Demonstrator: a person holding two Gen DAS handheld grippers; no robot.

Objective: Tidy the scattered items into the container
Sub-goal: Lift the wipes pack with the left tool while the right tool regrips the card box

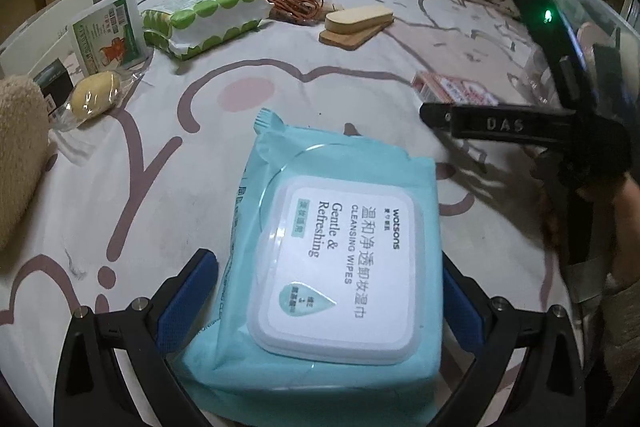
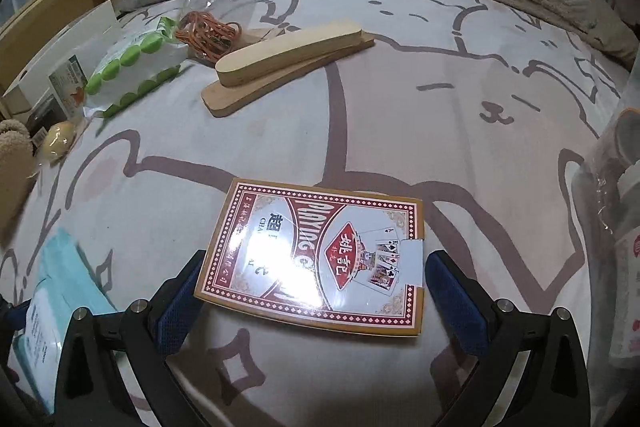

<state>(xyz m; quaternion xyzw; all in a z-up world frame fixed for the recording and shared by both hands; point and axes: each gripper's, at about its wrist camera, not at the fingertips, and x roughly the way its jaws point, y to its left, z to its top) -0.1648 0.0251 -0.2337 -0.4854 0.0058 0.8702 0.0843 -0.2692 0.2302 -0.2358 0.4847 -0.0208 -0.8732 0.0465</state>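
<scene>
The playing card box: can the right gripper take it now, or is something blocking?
Probably yes. The playing card box lies flat on the bedsheet between the right gripper's open jaws, with nothing on top or beside it.

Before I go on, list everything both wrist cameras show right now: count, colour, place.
wipes pack: 1, teal with white lid, between left gripper's fingers
playing card box: 1, red and gold, between right gripper's fingers
wooden pieces: 2, tan, stacked, mid bed
rubber bands: bundle, orange, in clear bag behind wood
tissue pack: 1, green and white, far left
yellow wrapped item: 1, left edge
clear container: 1, right edge
bedsheet: white, cartoon print
left gripper: black, blue pads, open
right gripper: black, blue pads, open
</scene>
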